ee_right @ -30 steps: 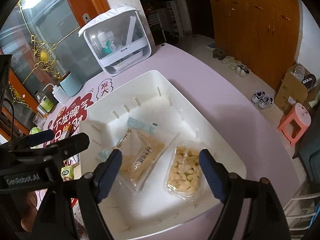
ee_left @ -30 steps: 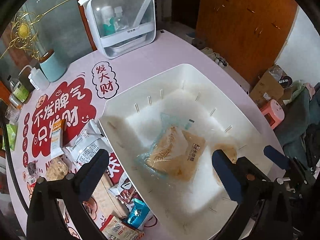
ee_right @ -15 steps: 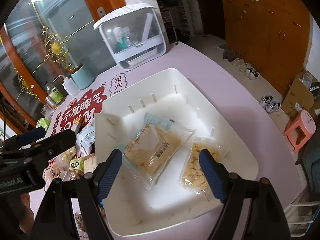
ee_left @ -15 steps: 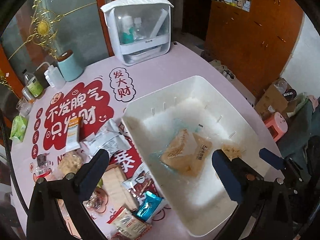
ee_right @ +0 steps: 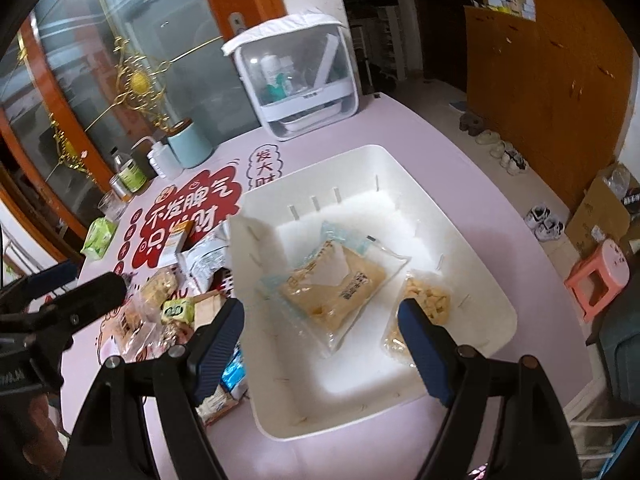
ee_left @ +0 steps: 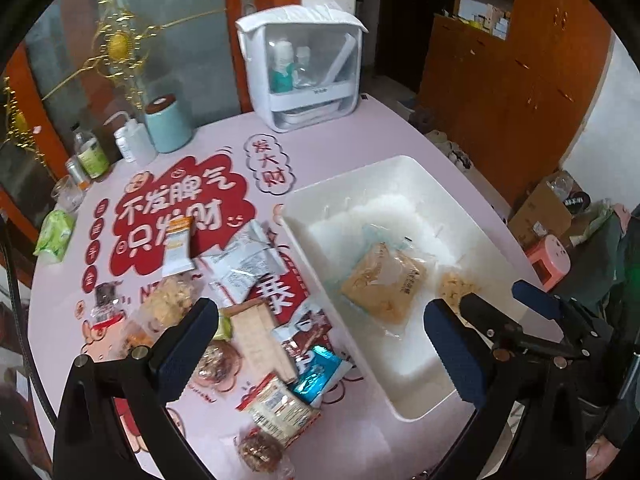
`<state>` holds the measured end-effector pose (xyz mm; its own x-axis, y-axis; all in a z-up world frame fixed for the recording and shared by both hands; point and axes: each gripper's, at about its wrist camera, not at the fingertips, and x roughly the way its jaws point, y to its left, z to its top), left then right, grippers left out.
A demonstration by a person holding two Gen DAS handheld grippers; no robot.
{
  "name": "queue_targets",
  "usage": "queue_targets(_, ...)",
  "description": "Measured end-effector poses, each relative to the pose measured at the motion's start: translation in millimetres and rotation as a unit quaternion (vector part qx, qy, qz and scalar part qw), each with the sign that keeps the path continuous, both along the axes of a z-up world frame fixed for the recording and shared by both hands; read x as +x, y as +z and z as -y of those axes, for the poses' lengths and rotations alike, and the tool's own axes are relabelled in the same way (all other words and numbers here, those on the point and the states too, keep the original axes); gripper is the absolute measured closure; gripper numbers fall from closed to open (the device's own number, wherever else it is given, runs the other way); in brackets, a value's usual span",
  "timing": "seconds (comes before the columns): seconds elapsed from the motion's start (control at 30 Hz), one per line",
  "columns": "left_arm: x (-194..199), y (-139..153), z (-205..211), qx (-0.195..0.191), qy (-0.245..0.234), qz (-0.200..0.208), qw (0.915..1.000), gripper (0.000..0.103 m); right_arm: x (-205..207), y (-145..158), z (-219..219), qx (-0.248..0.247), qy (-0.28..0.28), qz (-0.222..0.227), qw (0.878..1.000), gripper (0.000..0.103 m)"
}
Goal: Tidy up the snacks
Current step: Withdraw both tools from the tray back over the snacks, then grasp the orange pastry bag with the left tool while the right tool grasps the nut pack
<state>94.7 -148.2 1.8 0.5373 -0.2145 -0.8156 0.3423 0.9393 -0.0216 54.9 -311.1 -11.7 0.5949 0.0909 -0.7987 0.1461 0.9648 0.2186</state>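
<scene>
On the pink table (ee_left: 400, 128), white bin (ee_right: 472, 248) sits at the right side, its near corner close to the table's front edge. Inside: one flat tan snack pouch (ee_right: 336, 280) mid-bin, one clear bag of yellow pieces (ee_right: 424, 304) beside it toward the right wall; far half of the bin floor is bare. Loose snack pile (ee_left: 248, 320) lies left of the bin, nearest packets just beside its left wall, blue foil packet (ee_left: 318, 374) by the near corner. Left gripper (ee_left: 320, 348) hovers over pile and bin's left edge, jaws wide apart, holding nothing. Right gripper (ee_right: 320, 348) hovers over the bin's near part, jaws wide apart, empty. White lidded organizer (ee_left: 304, 80) stands at the far edge, well apart from the bin.
</scene>
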Motion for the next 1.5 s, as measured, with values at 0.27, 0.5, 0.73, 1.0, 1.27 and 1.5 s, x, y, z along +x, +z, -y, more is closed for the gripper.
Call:
queue_targets(0.27, -24, 18, -73, 0.000, 0.025, 0.027, 0.9993, 0.001, -22, 15, -52, -0.052, 0.010, 0.010, 0.999, 0.023)
queue_targets(0.5, -30, 16, -167, -0.010, 0.058, 0.018, 0.9981, 0.001, -29, 11, -110, -0.042, 0.052, -0.005, 0.998, 0.023)
queue_targets(0.73, -25, -15, -240, 0.032, 0.072, 0.006, 0.9968, 0.001, -33, -13, -182, -0.063, 0.114, -0.040, 0.991, 0.023)
queue_targets(1.0, -8, -75, -266, 0.062, 0.021, -0.040, 0.9971, 0.001, -35, -59, -222, -0.046, 0.129, -0.103, 0.985, 0.025)
queue_targets(1.27, 26, -121, -270, 0.056, -0.039, -0.090, 0.9937, 0.001, -32, -112, -238, -0.030, 0.113, -0.176, 0.977, 0.034)
queue_targets(1.5, 69, -147, -257, 0.092, -0.105, -0.108, 0.9843, 0.001, -29, -142, -245, -0.039, 0.106, -0.216, 0.970, 0.046)
